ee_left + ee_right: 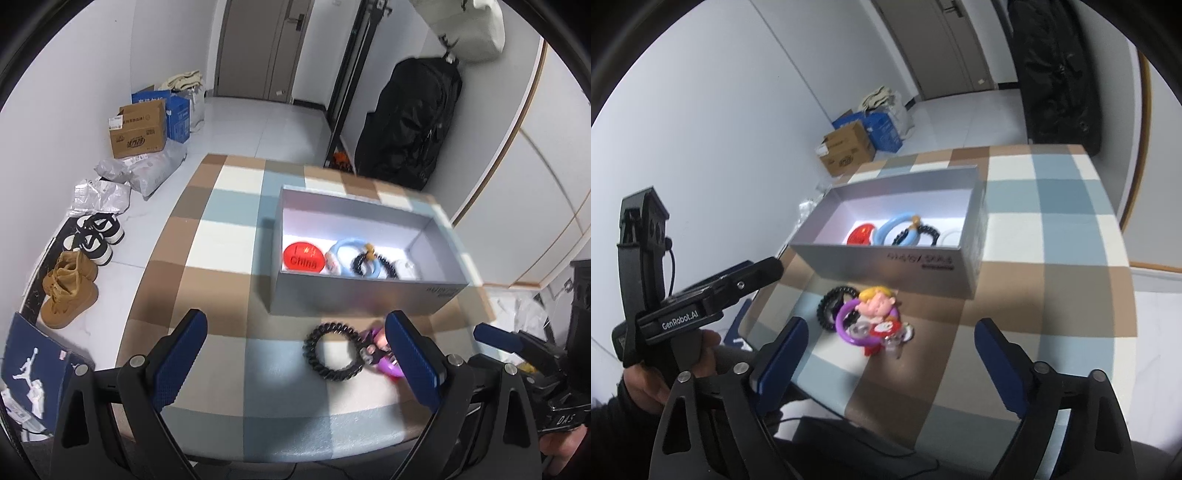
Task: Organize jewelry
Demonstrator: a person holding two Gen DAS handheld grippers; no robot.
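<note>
Both tools, left [295, 363] and right [890, 363], are gaping wide, gripping nothing. Black coil bracelet [330, 352] is lying on the table [229, 258], at 6 o'clock of the grey box [354, 295].

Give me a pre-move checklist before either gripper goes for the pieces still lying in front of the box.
1. Left gripper open and holding nothing: ok.
2. Right gripper open and holding nothing: ok.
3. Grey box open, with bare floor left inside: ok.
4. Black coil ring out on the checked cloth, between the left fingers: ok.
5. Purple ring free of the doll charm and the coil ring: not ok, they overlap in a pile.
6. Clear pieces under the pile, separate or attached: cannot tell.
</note>
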